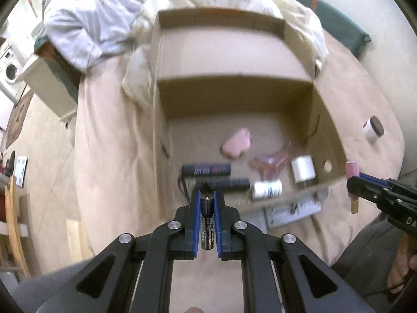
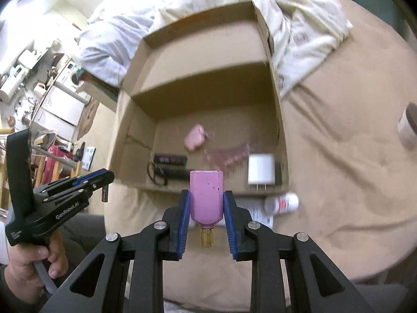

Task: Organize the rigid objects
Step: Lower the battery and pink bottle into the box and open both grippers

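An open cardboard box (image 1: 331, 127) (image 2: 280, 120) lies on a beige bedspread. Inside are a pink case (image 1: 236, 144) (image 2: 194, 137), two dark batteries (image 1: 206, 169) (image 2: 170, 159), a pink clear bag (image 1: 269, 162), a white charger (image 1: 302, 168) (image 2: 261, 170) and a small white bottle (image 1: 267, 189). My left gripper (image 1: 207, 195) (image 2: 103, 182) is shut on a black battery (image 1: 207, 221), just before the box's near edge. My right gripper (image 2: 206, 195) (image 1: 351, 185) is shut on a pink bottle (image 2: 206, 198) (image 1: 352, 174) with a gold cap, near the box's right front corner.
A white jar with a brown lid (image 1: 373, 129) (image 2: 406, 125) lies on the bed right of the box. A white pill bottle (image 2: 282, 203) and a paper leaflet (image 1: 292, 210) lie before the box. Crumpled bedding (image 1: 104, 13) lies behind it.
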A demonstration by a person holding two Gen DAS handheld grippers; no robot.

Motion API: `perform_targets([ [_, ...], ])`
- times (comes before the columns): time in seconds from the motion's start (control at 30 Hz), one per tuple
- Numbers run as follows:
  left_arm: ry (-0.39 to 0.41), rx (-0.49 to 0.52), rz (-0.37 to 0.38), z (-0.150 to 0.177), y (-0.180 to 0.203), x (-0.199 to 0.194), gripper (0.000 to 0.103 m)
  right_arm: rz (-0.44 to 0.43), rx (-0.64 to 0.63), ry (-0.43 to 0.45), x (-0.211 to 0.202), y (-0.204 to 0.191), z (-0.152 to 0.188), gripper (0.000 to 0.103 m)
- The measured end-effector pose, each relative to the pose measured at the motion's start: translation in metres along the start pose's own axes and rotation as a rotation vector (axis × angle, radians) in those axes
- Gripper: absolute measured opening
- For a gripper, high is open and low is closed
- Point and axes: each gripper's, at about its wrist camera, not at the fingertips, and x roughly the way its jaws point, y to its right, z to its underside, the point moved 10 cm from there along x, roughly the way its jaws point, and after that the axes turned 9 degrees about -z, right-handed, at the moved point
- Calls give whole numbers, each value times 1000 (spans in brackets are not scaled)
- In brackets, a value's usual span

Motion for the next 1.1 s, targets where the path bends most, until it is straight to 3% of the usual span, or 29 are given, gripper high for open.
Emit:
perform_targets([
  [0.23,15,57,3,-48,15,21,9,38,-33,33,9,-1,-41,27],
  [0.4,-15,90,-2,-56,31,53,9,53,-20,1,36,8,-46,27],
  [0.7,-121,115,6,-32,43,114,9,37,-8,-87,86,24,-29,27],
  [1.1,-147,148,-68,-26,43,136,9,118,-32,-148,115,35,-14,27],
])
